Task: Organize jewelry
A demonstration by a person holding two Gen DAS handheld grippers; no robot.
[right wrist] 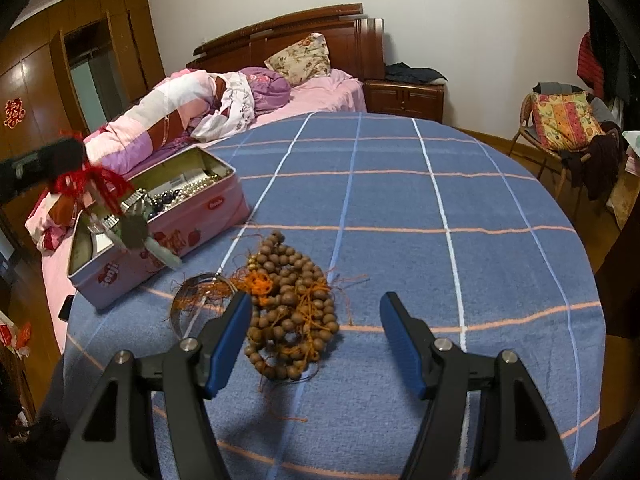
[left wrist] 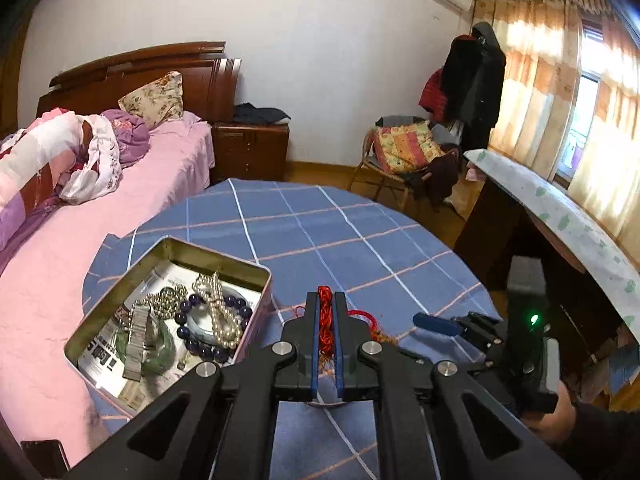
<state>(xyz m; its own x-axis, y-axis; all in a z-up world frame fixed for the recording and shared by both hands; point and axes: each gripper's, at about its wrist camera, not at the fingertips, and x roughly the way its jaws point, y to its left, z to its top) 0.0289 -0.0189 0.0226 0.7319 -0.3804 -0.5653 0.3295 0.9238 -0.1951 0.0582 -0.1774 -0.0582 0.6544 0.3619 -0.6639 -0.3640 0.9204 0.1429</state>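
My left gripper is shut on a red cord. In the right wrist view the left gripper holds that red cord in the air, with a green pendant dangling over the near end of the tin. An open pink tin on the blue checked table holds pearls, dark beads, a metal watch band and a green bangle. My right gripper is open, low over a pile of brown wooden beads with orange threads.
A thin metal bangle lies left of the wooden beads. The tin stands at the table's left edge by a pink bed. A chair and a desk stand to the right.
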